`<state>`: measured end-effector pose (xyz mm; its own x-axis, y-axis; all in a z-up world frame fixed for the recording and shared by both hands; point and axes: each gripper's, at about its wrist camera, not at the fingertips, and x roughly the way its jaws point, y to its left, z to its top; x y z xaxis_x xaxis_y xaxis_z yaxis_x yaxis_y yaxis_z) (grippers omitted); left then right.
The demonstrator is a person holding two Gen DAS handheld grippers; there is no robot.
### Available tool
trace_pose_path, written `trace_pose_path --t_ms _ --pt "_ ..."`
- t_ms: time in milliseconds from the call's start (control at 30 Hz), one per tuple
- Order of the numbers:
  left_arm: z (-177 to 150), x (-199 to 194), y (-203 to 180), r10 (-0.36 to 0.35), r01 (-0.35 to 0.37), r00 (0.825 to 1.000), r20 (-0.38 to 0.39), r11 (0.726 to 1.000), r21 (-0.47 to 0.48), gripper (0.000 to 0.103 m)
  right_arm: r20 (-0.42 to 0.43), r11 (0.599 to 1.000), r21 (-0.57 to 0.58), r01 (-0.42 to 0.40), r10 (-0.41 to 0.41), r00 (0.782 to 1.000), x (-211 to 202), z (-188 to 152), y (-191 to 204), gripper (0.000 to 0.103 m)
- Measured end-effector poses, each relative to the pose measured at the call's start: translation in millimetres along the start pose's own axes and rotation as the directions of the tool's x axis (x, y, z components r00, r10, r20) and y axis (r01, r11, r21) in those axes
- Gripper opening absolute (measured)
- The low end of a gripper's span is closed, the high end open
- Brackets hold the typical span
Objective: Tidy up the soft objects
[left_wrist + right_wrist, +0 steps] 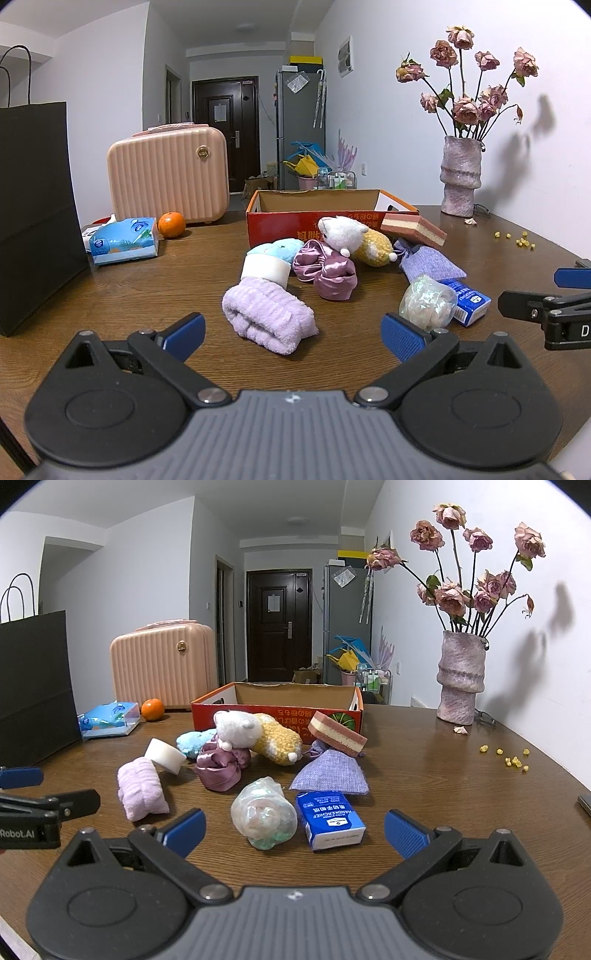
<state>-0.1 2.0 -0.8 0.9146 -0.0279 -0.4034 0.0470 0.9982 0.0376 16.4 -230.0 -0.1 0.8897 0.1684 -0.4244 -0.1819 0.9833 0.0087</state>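
A: We see our left gripper (293, 334) with its blue fingers (184, 332) spread wide, holding nothing. Right in front of it lies the rolled lilac towel (267, 314) on the brown table (147, 288).

B: And our right gripper (294, 829) has its fingers spread wide too, with nothing between them. Just ahead of it sit the shiny clear bag (264, 818) and the blue tissue pack (330, 818), side by side.

A: From the left view, that tissue pack is mostly hidden behind the shiny bag. We only see its end.

B: From the right view we see its whole top, with the writing on it. We also see the purple cloth pouch (330, 773) laid out flat, and the striped sponge (336, 733) leaning over it.

A: The soft things are all on the table in front of the red box (314, 221), none inside that we can see. The white plush (341, 230) lies on the yellow plush (375, 247), next to the purple satin scrunchie (327, 271).

B: The white foam round (164, 755) leans beside the fluffy blue toy (194, 742).

A: Only the left view shows the tissue box (123, 240) front-on, near the orange (171, 224).

B: Both views show the vase of dried roses (460, 681) by the wall.
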Motion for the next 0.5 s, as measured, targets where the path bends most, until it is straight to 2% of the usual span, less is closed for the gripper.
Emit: trace_pose_path --t_ms 500 --pt "0.3 -0.1 2.1 -0.001 0.001 1.0 0.003 1.0 -0.001 0.103 0.004 1.0 -0.006 0.003 -0.003 1.0 1.6 1.2 -1.4 0.103"
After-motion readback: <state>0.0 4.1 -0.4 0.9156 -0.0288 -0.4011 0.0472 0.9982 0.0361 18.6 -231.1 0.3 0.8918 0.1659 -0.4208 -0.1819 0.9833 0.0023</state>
